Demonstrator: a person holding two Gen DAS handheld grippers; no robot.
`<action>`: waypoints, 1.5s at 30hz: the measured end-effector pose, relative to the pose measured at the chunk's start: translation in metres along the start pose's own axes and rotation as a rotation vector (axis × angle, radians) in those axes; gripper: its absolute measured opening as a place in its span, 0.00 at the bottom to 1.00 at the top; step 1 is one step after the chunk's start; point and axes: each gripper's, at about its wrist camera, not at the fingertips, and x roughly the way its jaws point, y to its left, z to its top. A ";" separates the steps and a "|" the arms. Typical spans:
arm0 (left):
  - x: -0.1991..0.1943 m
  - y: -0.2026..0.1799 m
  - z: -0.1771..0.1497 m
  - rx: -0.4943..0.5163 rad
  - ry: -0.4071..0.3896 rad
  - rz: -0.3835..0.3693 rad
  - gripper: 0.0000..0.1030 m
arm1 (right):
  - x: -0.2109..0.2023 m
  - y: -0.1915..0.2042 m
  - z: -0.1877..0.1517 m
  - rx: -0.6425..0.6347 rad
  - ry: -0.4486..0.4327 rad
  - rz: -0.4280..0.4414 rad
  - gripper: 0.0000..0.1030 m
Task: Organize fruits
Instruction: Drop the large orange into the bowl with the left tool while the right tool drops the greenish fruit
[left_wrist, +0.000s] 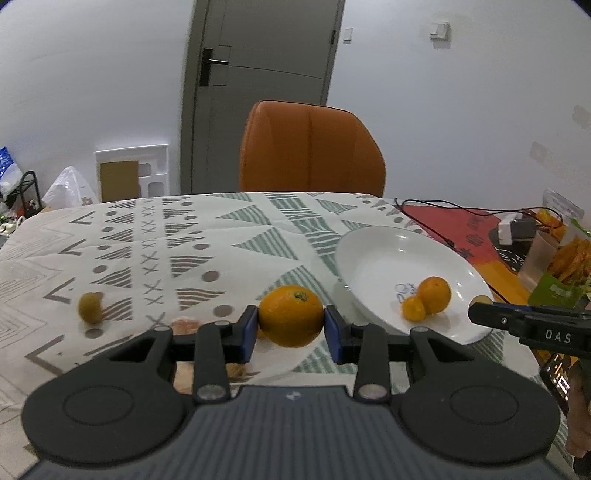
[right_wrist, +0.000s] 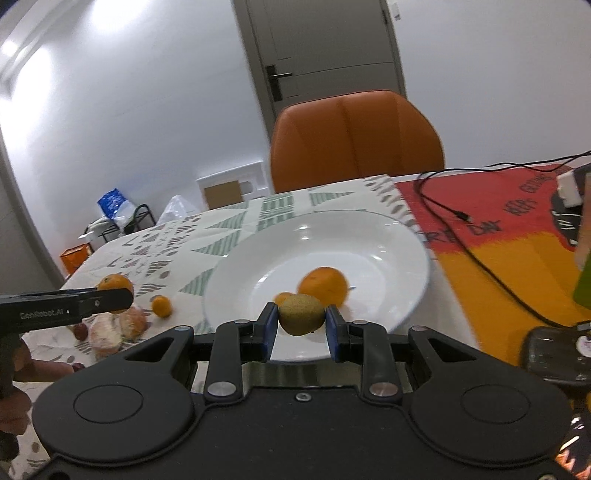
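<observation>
We carry fruit: left gripper squeezes a round orange, right gripper squeezes a fuzzy brown kiwi (plate next, at twelve o'clock): the round white plate.

Left gripper: I have it level above the table, blue pads pressed to either side of an orange, jaws partly closed around it. From the right wrist camera its black finger enters from the left edge, with part of my hand behind it.

Right gripper: I hold it level, pads clamped on a kiwi. From the left wrist camera its finger reaches in from the right.
</observation>
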 end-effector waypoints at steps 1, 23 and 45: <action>0.001 -0.003 0.000 0.004 0.001 -0.005 0.36 | -0.001 -0.003 0.000 0.004 -0.003 -0.006 0.25; 0.027 -0.062 0.012 0.107 0.013 -0.075 0.36 | -0.021 -0.030 -0.007 0.056 -0.044 -0.015 0.30; 0.009 -0.037 0.020 0.105 -0.016 0.060 0.66 | -0.012 -0.010 -0.003 0.037 -0.034 0.046 0.35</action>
